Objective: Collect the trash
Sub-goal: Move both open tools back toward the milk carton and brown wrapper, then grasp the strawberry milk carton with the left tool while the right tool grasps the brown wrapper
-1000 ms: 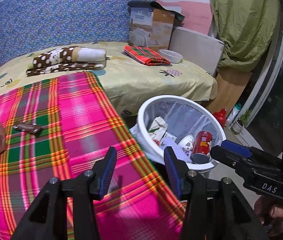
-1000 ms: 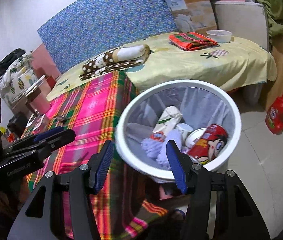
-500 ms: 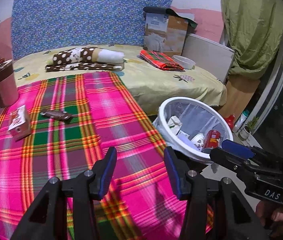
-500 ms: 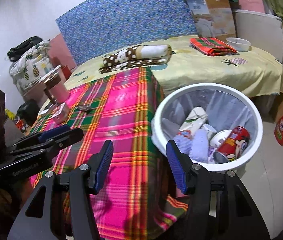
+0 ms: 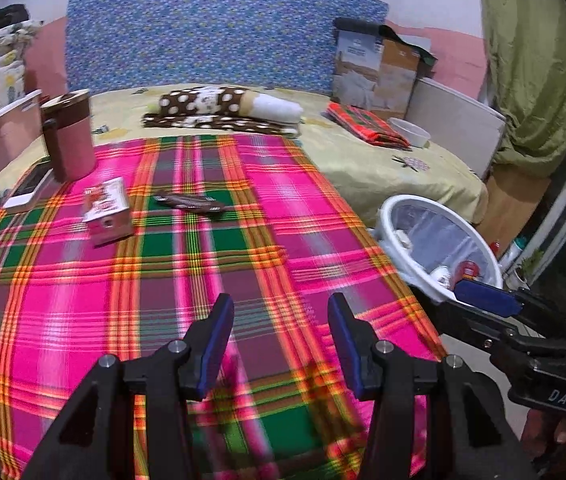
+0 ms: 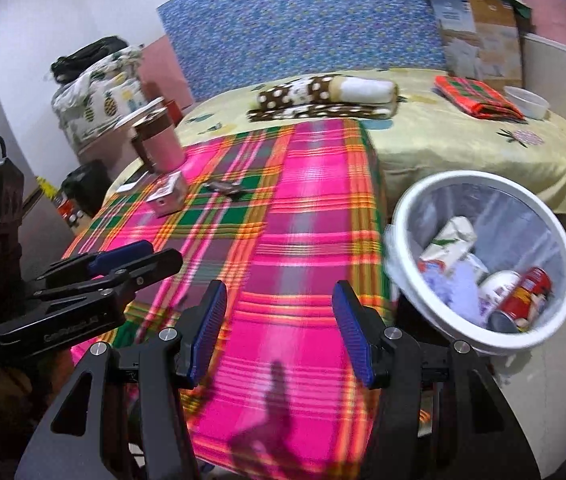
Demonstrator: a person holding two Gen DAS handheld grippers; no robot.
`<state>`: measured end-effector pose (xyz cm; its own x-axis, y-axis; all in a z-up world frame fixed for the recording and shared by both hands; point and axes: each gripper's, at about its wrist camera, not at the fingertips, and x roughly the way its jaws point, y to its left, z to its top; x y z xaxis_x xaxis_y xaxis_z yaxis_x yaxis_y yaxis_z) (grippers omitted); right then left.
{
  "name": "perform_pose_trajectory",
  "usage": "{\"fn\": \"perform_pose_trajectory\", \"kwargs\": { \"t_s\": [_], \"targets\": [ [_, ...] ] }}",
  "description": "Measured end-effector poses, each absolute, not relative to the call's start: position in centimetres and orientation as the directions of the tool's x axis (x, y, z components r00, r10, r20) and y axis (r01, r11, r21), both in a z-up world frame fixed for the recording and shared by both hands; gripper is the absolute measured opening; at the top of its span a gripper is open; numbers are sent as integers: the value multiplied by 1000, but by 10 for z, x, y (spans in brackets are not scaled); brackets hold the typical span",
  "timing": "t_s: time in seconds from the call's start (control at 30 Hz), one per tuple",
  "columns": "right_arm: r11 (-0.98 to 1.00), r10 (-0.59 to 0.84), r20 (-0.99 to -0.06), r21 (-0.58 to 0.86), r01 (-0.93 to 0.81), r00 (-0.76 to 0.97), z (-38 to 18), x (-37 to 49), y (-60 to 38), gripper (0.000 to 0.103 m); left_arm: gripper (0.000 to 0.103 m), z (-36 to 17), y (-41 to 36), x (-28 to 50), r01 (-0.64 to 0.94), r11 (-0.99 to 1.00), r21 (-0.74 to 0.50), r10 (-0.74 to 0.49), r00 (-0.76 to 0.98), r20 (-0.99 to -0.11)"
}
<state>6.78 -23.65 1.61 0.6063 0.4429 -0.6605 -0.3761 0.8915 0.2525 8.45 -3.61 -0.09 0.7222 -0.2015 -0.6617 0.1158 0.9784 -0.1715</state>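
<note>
Plaid cloth's far left corner holds a carton (image 5: pixel 107 211) and wrapper (image 5: pixel 189 201) (light, probably crushable); both grippers (image 5: pixel 279 344) (image 6: pixel 279 330) gape empty.

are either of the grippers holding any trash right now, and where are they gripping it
Nothing is held. The left gripper and right gripper are both open and empty above the plaid cloth.

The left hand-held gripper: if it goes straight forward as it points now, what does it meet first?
Probably the pink plaid cloth itself. The left hand-held gripper, open and empty, aims between the small carton and dark wrapper farther on; depth is unclear.
</note>
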Motion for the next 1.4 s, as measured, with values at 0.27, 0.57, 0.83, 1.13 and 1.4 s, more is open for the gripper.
{"fn": "perform_pose_trajectory", "kwargs": {
  "t_s": [0.27,0.57,0.83,1.13,1.4],
  "targets": [
    [856,484,-676,235,-460,556,15,92,-196,57,51,-1,17,101,-7,988,-157,-100,739,-667],
    [821,505,-696,204,-533,510,12,129,-161,57,54,-5,63,135,-106,979,-177,-44,730,-682],
    [798,498,-722,166,-579,480,5,160,-139,57,58,-13,81,171,-155,971,-182,-20,707,-707],
    [785,486,-751,150,-600,448,-8,193,-124,57,60,-27,92,204,-201,964,-175,10,682,-732],
    [779,471,-770,134,-613,430,-20,213,-112,57,60,-40,96,217,-217,963,-162,22,661,-750]
  ]
}}
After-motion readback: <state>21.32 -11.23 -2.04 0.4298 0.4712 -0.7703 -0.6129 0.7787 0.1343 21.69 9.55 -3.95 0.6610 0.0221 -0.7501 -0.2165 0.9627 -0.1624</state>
